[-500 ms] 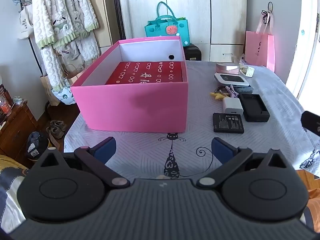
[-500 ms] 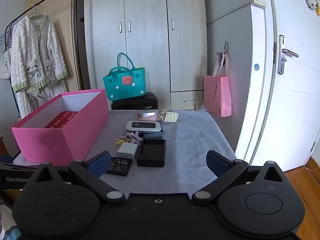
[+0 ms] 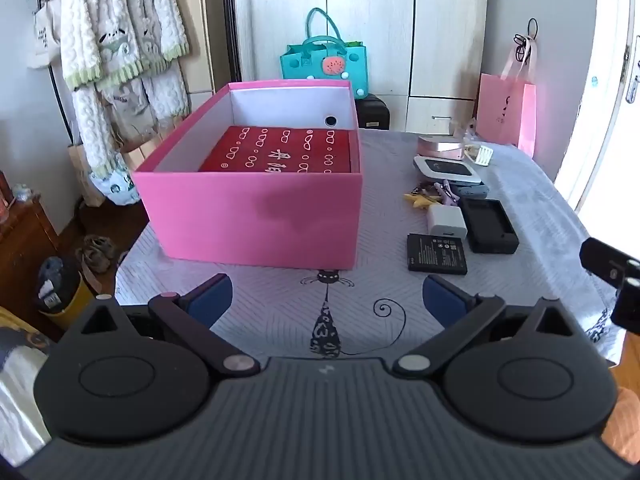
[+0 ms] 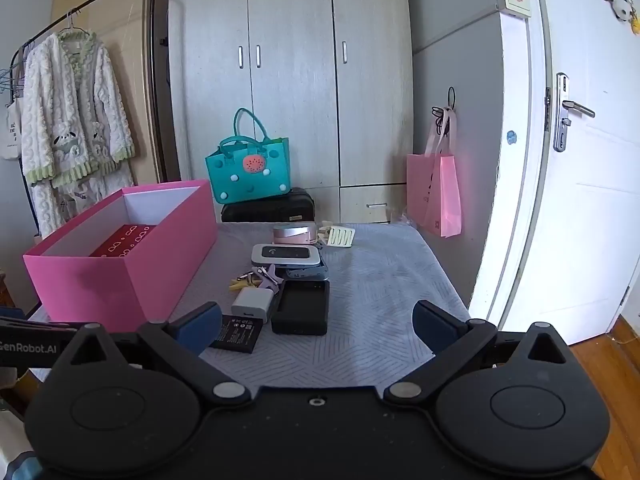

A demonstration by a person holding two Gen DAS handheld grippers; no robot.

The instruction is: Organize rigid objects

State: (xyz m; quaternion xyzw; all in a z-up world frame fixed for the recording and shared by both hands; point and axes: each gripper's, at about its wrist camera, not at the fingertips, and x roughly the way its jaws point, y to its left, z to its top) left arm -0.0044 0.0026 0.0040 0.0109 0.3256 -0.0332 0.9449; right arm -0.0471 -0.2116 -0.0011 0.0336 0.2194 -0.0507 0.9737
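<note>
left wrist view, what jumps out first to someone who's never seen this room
The big open pink box dominates the left half of the table, with a red patterned box lying inside it. To its right a row of small gadgets runs toward the far edge, nearest a flat black battery and a black charger cradle. Behind the table, a teal handbag stands before the wardrobe.
</note>
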